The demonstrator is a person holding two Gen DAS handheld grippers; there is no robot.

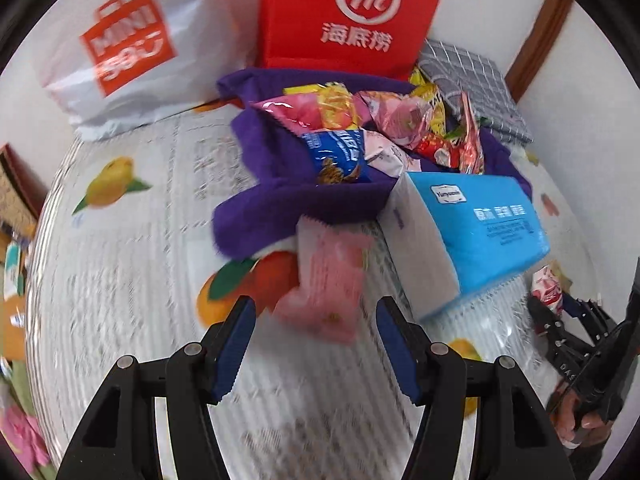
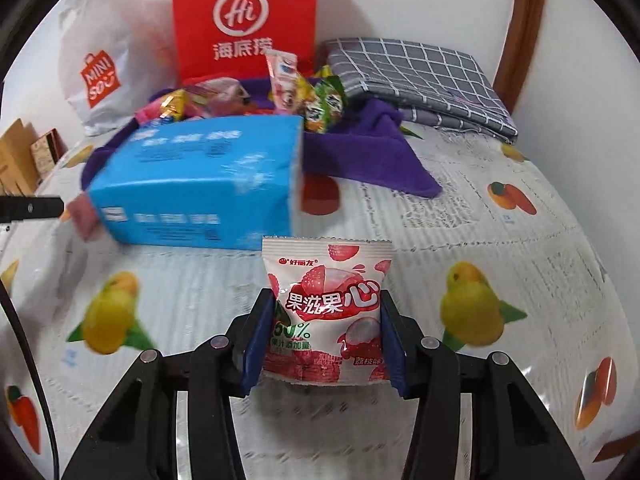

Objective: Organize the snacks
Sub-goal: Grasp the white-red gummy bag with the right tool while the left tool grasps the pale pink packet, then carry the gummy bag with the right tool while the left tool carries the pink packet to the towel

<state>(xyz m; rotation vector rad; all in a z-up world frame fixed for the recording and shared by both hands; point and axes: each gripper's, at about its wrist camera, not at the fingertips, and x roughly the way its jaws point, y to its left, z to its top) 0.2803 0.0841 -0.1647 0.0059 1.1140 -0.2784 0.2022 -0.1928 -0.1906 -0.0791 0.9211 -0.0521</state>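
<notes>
- Along the far left wall, a white Miniso bag [image 2: 96,76] was seen leaning, with brown boxes [image 2: 24,156] at the table's left edge.
- Beside it, a red Haidilao bag [image 2: 244,16] was stood upright against the wall.
- Below the red bag, a purple cloth [image 1: 280,164] was spread on the fruit-print tablecloth [image 1: 120,280], and a heap of snack packets [image 1: 360,120] was piled on it.
- A blue tissue pack [image 1: 488,224] was laid at the cloth's near edge, touching it.
- Just left of the tissue pack, a pink snack packet [image 1: 332,280] was noted lying on the tablecloth, blurred, its far end at the cloth's edge.
- The left gripper [image 1: 316,344] was held over that packet with jaws spread; the near end of the packet lay between the fingertips, and no pad contact could be made out.
- Further right, the right gripper [image 2: 326,336] was recorded pinching a lychee gummy packet [image 2: 326,308] upright by its two side edges, above the tablecloth and just in front of the tissue pack.
- At the back right, a folded grey checked cloth [image 2: 416,80] was laid against the wall, next to the purple cloth.
- A brown wooden frame [image 2: 528,20] was visible at the far right.
</notes>
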